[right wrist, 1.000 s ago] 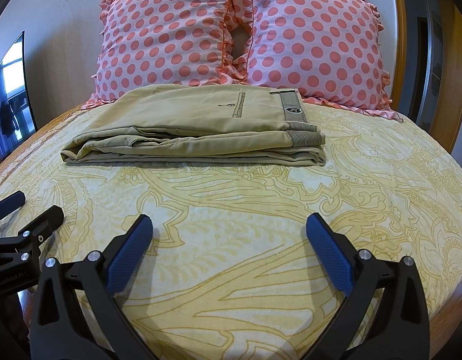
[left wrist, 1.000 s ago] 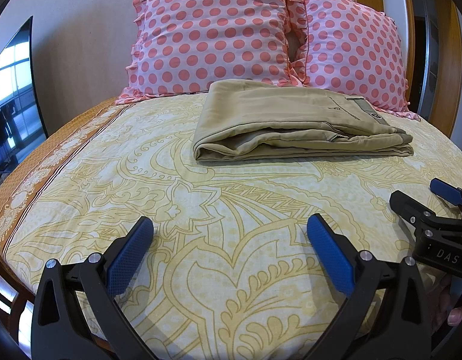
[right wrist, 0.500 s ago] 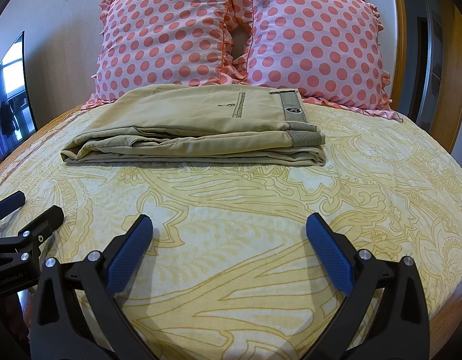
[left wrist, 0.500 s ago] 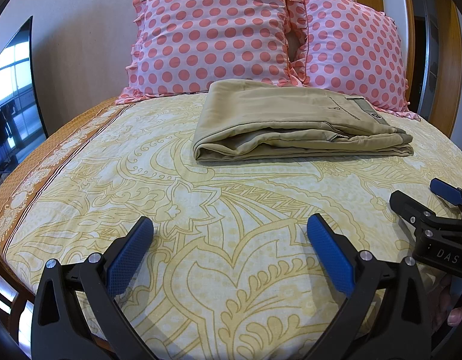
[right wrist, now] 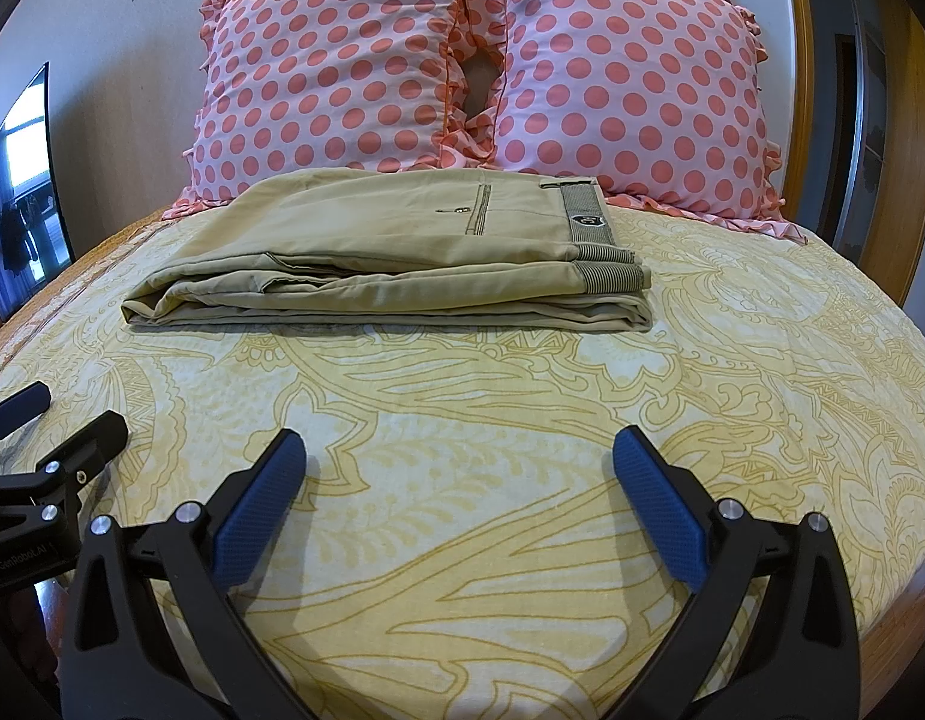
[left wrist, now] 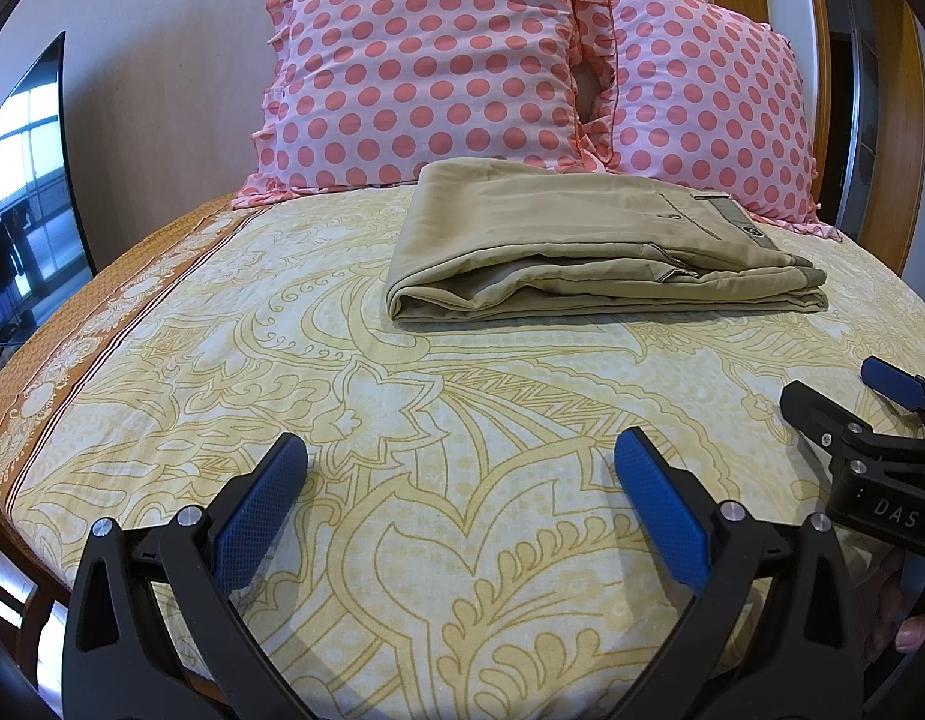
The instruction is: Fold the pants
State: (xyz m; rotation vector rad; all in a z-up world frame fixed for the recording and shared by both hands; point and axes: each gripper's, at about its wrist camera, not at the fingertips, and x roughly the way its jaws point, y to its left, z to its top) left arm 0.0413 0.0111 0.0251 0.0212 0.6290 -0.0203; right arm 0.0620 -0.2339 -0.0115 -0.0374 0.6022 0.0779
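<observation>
Khaki pants (left wrist: 588,252) lie folded in a flat stack on the yellow patterned bed (left wrist: 402,420), waistband to the right; they also show in the right wrist view (right wrist: 402,264). My left gripper (left wrist: 462,474) is open and empty, low over the bedspread well short of the pants. My right gripper (right wrist: 459,474) is open and empty, likewise near the bed's front. The right gripper shows at the right edge of the left wrist view (left wrist: 846,402). The left gripper shows at the left edge of the right wrist view (right wrist: 48,420).
Two pink polka-dot pillows (right wrist: 354,72) (right wrist: 630,84) lean against the wall behind the pants. A dark TV screen (left wrist: 24,192) stands at the left. A wooden frame and doorway (right wrist: 882,120) are at the right. The bed's orange border (left wrist: 72,330) runs along the left edge.
</observation>
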